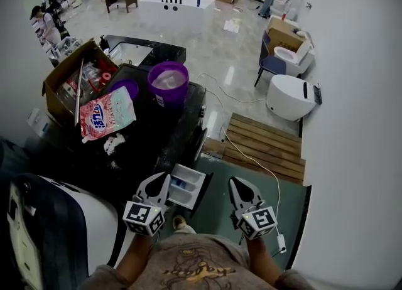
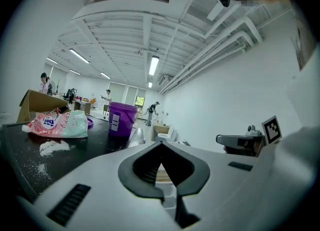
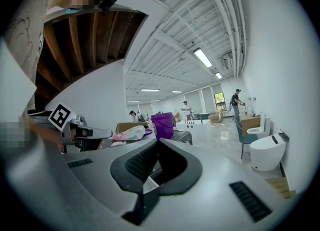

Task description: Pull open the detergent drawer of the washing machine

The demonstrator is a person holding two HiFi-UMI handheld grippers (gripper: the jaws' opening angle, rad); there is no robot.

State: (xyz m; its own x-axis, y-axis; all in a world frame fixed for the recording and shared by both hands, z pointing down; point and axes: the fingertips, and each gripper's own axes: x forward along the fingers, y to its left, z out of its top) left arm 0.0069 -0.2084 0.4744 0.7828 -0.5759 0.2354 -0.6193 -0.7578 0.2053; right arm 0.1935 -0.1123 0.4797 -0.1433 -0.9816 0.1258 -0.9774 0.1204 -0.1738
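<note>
Jaws: left gripper (image 1: 164, 178) and right gripper (image 1: 237, 182) both closed, empty.
Drawer (image 1: 188, 185): lower centre, out; likely light, stiff plastic.
Hold: front lip.

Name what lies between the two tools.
In the head view, the pulled-out detergent drawer sits between the left tool and the right tool, nearer the left one; the rest is green floor.

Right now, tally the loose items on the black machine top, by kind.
Bucket: 1
Detergent bag: 1
Cardboard box: 1
Purple lid: 1
Total: 4
</note>
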